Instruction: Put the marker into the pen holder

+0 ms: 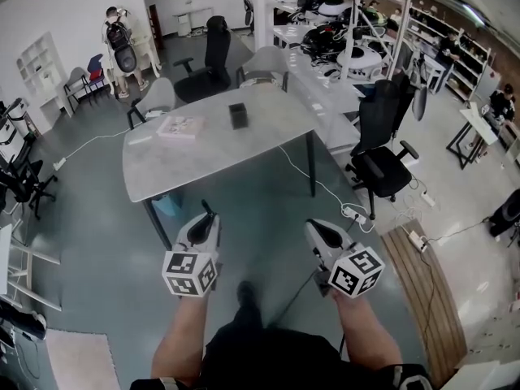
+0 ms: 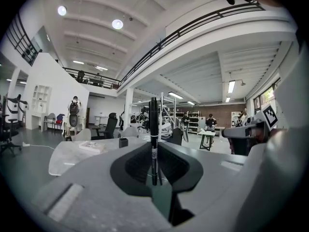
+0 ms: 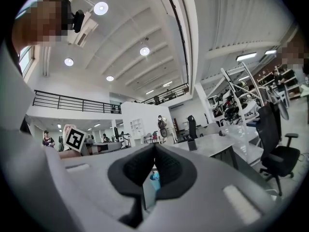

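Note:
A black marker point(image 2: 154, 139) stands upright, pinched between the jaws of my left gripper point(image 2: 154, 146); in the head view its tip point(image 1: 205, 208) pokes out past the left gripper point(image 1: 208, 221). The pen holder point(image 1: 237, 115) is a small black box standing on the grey table point(image 1: 203, 157), well ahead of both grippers. It also shows far off as the dark pen holder point(image 2: 123, 142) in the left gripper view and the pen holder point(image 3: 191, 145) in the right gripper view. My right gripper point(image 1: 315, 231) is shut with nothing in it, its jaw tips point(image 3: 154, 148) touching.
A book point(image 1: 180, 126) lies on the table's left part. Office chairs point(image 1: 383, 149) stand right of the table and behind it. A cable and power strip point(image 1: 355, 214) lie on the floor by the table's right leg. A blue bin point(image 1: 166, 204) sits under the table.

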{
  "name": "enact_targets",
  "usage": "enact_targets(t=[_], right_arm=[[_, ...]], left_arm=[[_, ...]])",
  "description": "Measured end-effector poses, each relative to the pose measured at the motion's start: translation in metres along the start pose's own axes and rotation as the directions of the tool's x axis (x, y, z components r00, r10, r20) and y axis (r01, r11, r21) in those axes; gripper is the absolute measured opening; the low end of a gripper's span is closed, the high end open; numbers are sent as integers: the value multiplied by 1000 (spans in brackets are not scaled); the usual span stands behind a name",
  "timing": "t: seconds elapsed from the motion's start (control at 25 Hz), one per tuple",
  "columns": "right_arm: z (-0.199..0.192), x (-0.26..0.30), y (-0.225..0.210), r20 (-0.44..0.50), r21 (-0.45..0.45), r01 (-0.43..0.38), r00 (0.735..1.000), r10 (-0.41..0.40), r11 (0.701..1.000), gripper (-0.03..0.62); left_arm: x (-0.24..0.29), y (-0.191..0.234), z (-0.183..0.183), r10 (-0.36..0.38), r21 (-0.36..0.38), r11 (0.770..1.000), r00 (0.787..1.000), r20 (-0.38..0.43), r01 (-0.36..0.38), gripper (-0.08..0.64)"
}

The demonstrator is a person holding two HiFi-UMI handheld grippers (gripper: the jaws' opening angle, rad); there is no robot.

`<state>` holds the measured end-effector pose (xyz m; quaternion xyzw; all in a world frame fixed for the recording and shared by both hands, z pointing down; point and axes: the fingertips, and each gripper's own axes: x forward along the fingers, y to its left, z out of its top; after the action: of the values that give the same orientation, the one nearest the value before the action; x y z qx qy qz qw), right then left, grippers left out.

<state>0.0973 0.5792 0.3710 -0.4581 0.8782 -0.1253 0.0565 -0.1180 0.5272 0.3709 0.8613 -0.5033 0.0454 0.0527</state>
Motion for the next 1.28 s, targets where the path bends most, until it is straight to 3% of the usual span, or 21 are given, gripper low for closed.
enact_targets(t=[0.36,0.8,1.28], right_arm=[[1,54,-32,-22,6,11,1000,-11,1000,3],[-1,199,-87,-92,3,12,996,-12,1000,3],[-9,318,-91,-173,-27,-2,985,-2,1000,3]], left_arm=[[59,39,8,-31,1,1000,999,10,31,43],[181,126,15,-77,-2,997,997,5,77,43],[250,225,17,-108,-28,994,994,5,108,43]])
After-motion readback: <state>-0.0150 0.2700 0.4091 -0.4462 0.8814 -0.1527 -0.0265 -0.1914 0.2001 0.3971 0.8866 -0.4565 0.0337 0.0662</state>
